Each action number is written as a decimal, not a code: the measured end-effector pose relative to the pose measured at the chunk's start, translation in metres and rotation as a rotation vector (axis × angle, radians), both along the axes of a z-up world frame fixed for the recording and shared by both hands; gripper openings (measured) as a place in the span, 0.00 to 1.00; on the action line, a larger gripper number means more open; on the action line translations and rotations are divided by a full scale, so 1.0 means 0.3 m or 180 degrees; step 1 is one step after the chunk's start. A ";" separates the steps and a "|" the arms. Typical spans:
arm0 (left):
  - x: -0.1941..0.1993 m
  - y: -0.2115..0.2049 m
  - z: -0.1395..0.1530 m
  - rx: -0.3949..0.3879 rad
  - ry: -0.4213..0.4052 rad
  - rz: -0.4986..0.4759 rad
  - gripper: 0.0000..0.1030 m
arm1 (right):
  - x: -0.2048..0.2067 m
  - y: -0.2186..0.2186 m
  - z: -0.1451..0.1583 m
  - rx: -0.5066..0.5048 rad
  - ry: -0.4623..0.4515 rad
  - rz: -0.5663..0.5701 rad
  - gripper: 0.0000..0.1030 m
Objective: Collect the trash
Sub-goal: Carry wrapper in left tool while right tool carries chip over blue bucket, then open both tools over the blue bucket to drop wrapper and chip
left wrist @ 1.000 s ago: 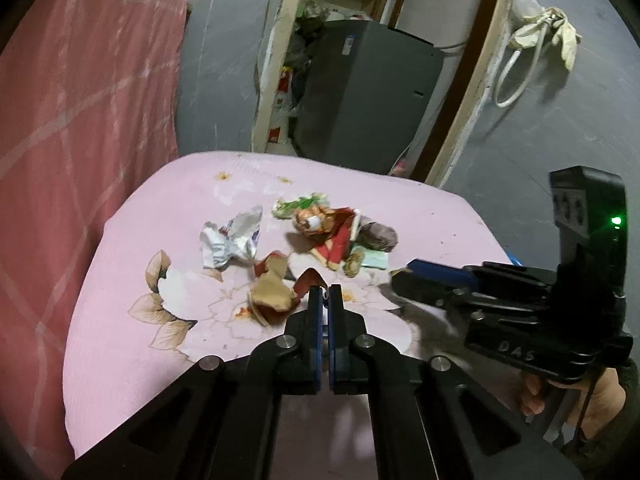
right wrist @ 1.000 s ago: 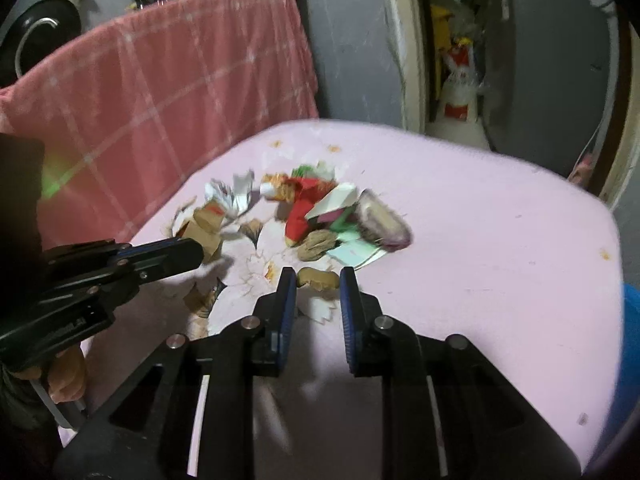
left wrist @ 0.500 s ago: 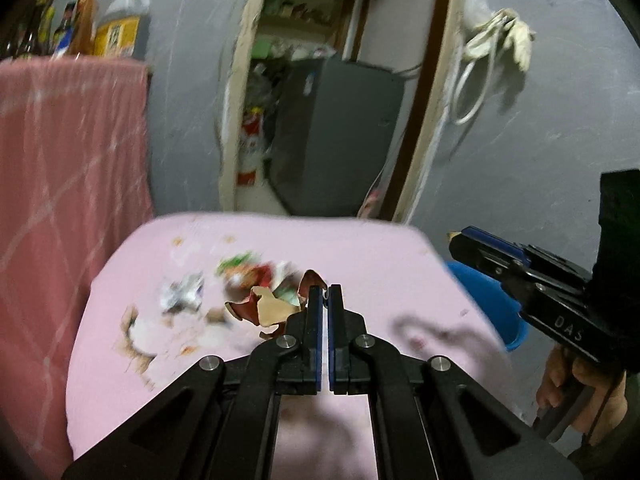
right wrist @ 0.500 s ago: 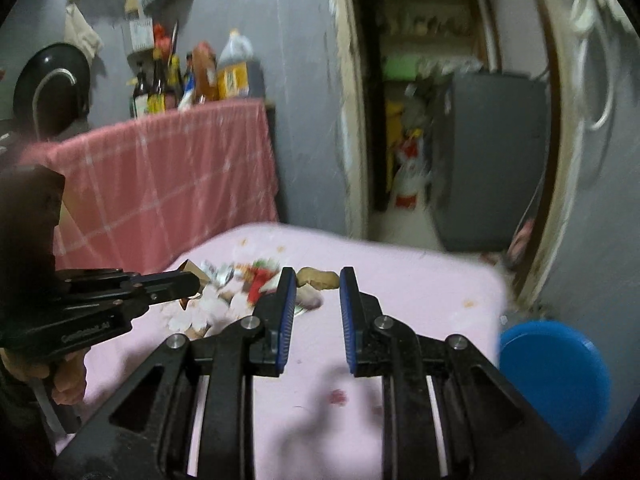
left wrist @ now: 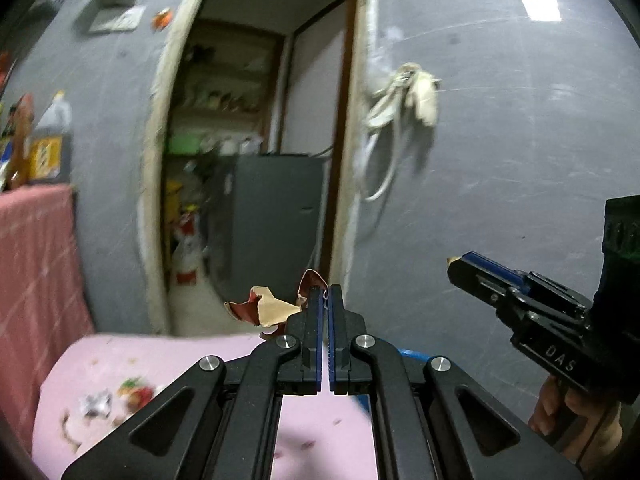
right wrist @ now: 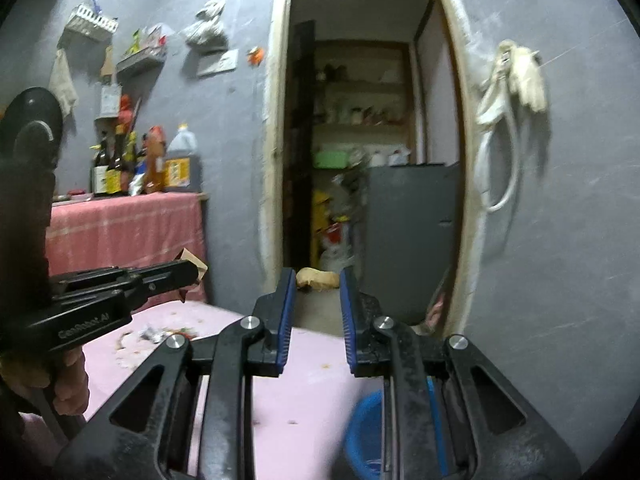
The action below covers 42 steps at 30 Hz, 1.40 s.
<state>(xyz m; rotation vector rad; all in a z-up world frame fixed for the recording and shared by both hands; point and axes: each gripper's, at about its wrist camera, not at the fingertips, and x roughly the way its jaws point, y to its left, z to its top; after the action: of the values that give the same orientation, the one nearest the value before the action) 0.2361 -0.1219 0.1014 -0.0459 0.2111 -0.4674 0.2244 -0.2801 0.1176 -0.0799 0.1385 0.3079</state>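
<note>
Above the pink desk, both tools were held roughly level, facing a grey wall with an open doorway.

The left tool was seen with its jaws pressed together on a crumpled brown and red wrapper. Most of the wrapper stuck out to the left of the blue pads, and a small red part rose above the tips. The same wrapper was seen from the right wrist view at the tip of the left tool, which was held by a hand at the left edge.

The right tool was seen with its jaws narrow, closed on a tan, rounded piece of trash that was gripped between the tips of the blue pads. In the left wrist view the right tool was seen from the side, and only a tiny tan bit could be noticed at its tip.

More trash was left on the desk, low at the left, well apart from both tools; it was blurred, and only a silver scrap and a red and green piece could be told. A blue bin was seen below the right tool, just beside the desk edge. Bottles were placed on a counter covered with pink cloth at the left.
</note>
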 end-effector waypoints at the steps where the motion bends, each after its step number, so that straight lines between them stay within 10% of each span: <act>1: 0.003 -0.022 0.004 0.0009 -0.0025 -0.0038 0.01 | -0.007 -0.022 0.002 0.0002 -0.0017 -0.0034 0.21; 19: 0.273 -0.466 -0.150 0.0236 0.0775 -0.0723 0.01 | 0.056 -0.431 -0.204 0.0360 0.0488 -0.0674 0.22; 29: 0.434 -0.547 -0.338 0.0303 0.1444 -0.0770 0.01 | 0.154 -0.516 -0.371 0.0523 0.0945 -0.0764 0.24; 42: 0.476 -0.583 -0.441 0.0512 0.1676 -0.0790 0.08 | 0.227 -0.543 -0.428 0.0560 0.1192 -0.0814 0.25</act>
<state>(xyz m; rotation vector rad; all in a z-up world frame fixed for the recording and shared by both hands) 0.3790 -0.2967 -0.0309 0.0163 0.7768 -0.6791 0.2926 -0.4431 -0.0109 0.1705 0.4879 0.0755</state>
